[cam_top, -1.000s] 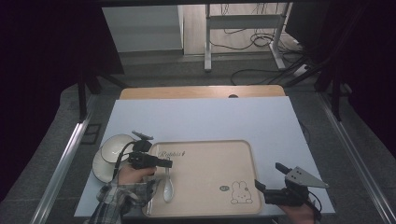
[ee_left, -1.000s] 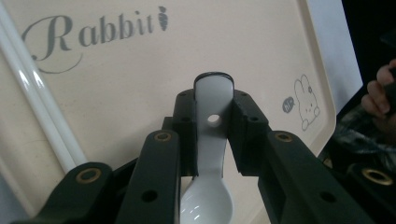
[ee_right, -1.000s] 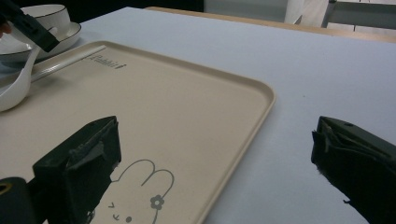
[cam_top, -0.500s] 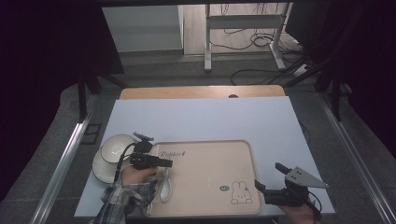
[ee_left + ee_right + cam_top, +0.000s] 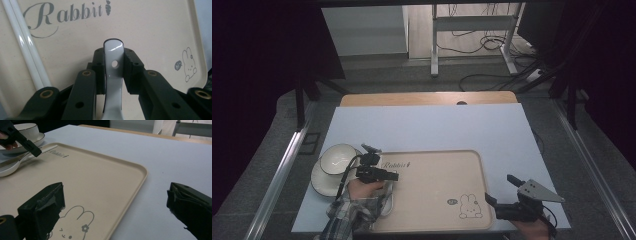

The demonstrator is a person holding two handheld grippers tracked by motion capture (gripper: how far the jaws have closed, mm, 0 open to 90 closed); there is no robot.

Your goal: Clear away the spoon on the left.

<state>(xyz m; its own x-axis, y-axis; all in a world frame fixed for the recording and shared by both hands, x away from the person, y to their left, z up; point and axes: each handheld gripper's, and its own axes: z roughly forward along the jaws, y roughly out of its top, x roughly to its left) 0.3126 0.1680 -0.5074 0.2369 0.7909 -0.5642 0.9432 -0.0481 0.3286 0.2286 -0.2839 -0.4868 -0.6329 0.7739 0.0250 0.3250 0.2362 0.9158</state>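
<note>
Spoon (image 5: pixel 113 75), the white ceramic one, is what I work with now. My left gripper (image 5: pixel 392 175) is closed on its handle: in the left gripper view both black jaws press the handle from the two sides, and the end with the small hole stands out a little past them. The spoon is over the left part of the beige tray (image 5: pixel 437 170), just beside the pair of white chopsticks (image 5: pixel 27 52) that lie along the left edge of the tray. From the right gripper view its bowl end seems to be very low at the tray edge, but I cannot tell if it touches.

Compared with one second ago, almost nothing has changed. The left gripper stayed at nearly the same place over the tray edge, only drawn slightly toward me, and the spoon moved with it. The small bowl (image 5: pixel 337 157) on its plate (image 5: pixel 319 182), left of the tray, did not move.

My right gripper (image 5: pixel 116 192) did not move either. It waits with the jaws wide apart at the near right corner of the tray, over the table (image 5: pixel 427 125), holding nothing.

I judge that the grip is secure and the carrying has not really started. The spoon probably must go to the bowl or be laid on the tray.
</note>
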